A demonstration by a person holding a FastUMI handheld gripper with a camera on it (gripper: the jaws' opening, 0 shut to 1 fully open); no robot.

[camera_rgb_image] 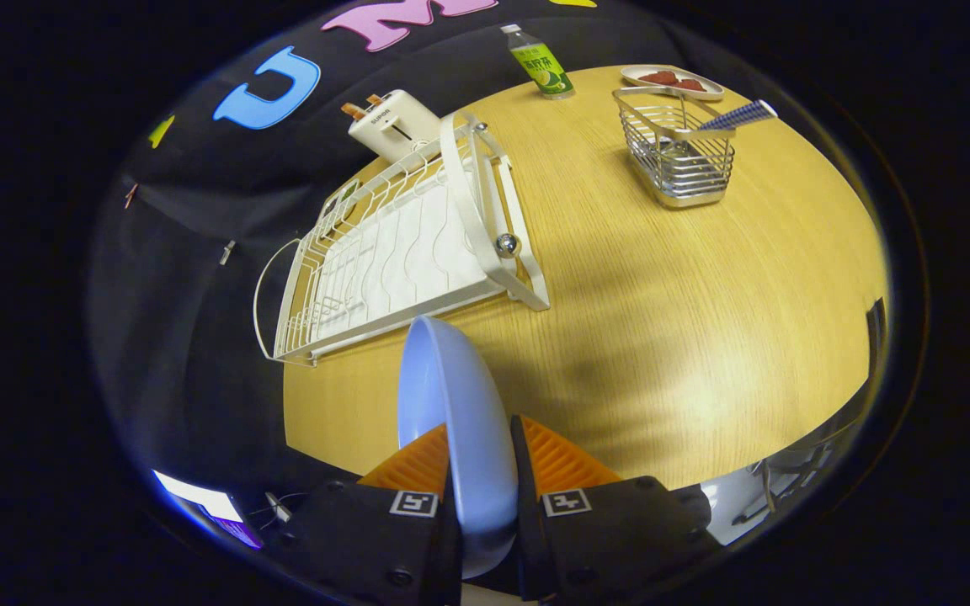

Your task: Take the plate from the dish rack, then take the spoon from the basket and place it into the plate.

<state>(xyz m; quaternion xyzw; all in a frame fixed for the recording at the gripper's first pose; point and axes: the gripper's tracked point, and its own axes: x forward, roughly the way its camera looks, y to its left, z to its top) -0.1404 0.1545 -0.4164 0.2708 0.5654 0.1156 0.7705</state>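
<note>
The tongs (482, 471) are clamped on the rim of a pale blue round plate (451, 396), held on edge above the wooden desk (662, 320) just beside the empty white wire dish rack (401, 252), while the blue-checked spoon handle (738, 116) sticks out of the silver wire basket (677, 156) near the desk's far edge.

A staged kitchen corner inside a recording booth. A round pale wooden table (662, 320) carries a white wire dish rack (384, 252), a white toaster (392, 126) and a chrome wire basket (679, 160), with black cloth hung behind.
</note>
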